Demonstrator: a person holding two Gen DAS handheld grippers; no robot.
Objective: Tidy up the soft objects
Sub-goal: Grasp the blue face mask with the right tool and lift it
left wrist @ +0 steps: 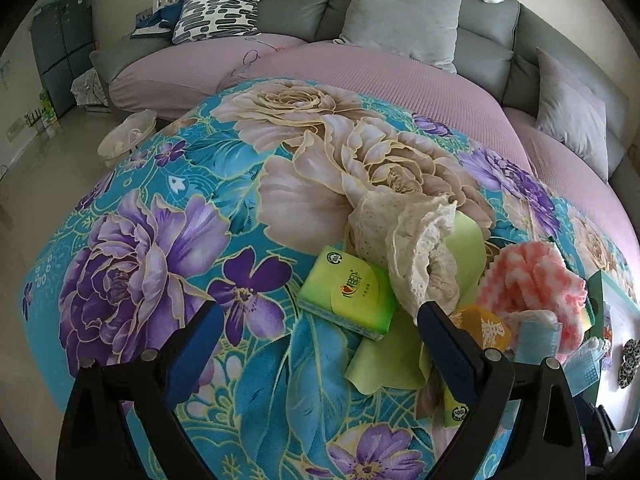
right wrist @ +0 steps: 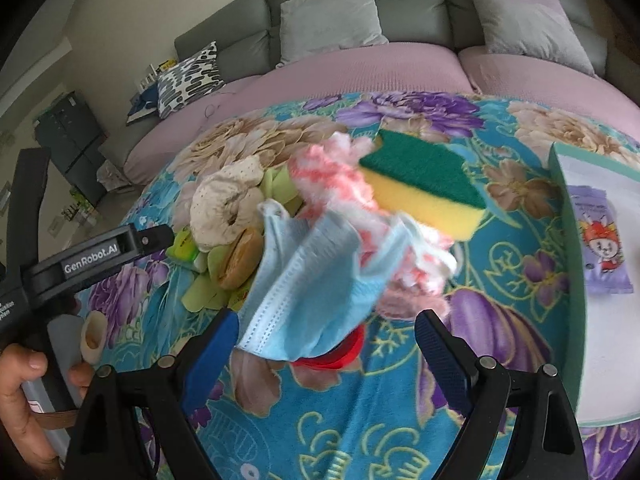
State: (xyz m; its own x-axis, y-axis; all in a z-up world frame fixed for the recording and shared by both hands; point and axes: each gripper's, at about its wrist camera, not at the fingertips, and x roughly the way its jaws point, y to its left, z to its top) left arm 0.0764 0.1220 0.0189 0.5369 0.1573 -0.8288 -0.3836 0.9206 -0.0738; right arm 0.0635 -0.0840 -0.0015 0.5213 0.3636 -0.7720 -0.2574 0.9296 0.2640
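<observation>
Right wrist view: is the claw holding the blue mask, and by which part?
No, nothing is held. The right claw is open, with the blue mask between its fingers, ungripped.

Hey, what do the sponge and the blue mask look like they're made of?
Sponge: yellow foam, matte and porous-looking, topped by a green, rough scouring layer. Mask: thin pleated blue sheet with a stitched white edge, probably nonwoven fabric; blur hides its weave.
</observation>
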